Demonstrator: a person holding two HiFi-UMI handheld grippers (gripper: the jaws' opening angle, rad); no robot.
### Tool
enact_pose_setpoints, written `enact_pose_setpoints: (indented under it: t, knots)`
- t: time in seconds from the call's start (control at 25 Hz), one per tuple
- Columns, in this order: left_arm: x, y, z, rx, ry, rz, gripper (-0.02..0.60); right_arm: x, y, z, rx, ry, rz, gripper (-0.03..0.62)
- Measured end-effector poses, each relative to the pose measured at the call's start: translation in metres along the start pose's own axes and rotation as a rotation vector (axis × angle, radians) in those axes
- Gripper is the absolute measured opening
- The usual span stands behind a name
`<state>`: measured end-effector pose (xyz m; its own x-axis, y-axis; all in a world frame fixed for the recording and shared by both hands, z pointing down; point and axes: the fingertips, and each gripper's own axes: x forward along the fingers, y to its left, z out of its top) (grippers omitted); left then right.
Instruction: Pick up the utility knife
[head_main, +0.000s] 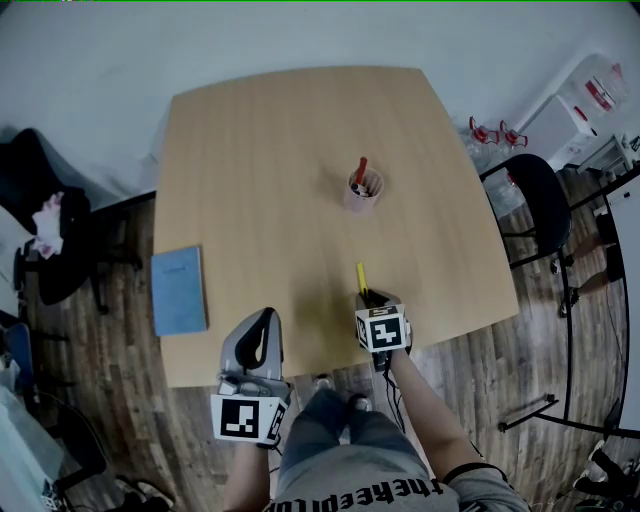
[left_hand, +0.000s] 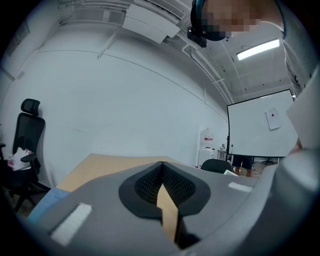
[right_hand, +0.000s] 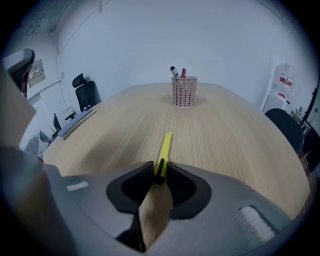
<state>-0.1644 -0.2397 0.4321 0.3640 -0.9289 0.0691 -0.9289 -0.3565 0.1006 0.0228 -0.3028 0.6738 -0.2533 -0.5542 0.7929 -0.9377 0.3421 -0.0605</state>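
Roughly lengthwise, utility knife (right_hand: 164, 148), toward cup (right_hand: 184, 93)

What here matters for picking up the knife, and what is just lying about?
For the job:
- knife
- right gripper, closed on the knife's near end
- table under it

Lying about:
- pen cup
- notebook
- chair
- left gripper, shut and empty
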Motion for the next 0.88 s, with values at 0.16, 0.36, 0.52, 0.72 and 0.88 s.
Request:
enact_pose_setpoints:
  t: [0.16, 0.36, 0.52, 0.72, 0.88]
  knots:
    - [-0.002, 0.000, -0.001, -0.002, 0.001, 0.002, 0.020, -0.002, -0.003, -0.002, 0.016, -0.002, -0.004, 0.069]
    - [-0.004, -0.002, -0.001, -0.004, -0.003, -0.003, 0.020, -0.009, -0.001, -0.002, 0.030, -0.030, 0.007, 0.066]
    - [-0.003, -0.006, 0.000, 0.000, -0.006, -0.008, 0.020, -0.018, 0.001, 0.004, 0.056, -0.064, 0.035, 0.066]
    - [-0.005, -0.011, 0.000, 0.009, -0.007, -0.011, 0.020, -0.034, 0.003, 0.010, 0.074, -0.119, 0.056, 0.066]
    - [-0.007, -0.015, 0.002, 0.014, -0.008, -0.012, 0.020, -0.049, 0.005, 0.014, 0.077, -0.168, 0.071, 0.066]
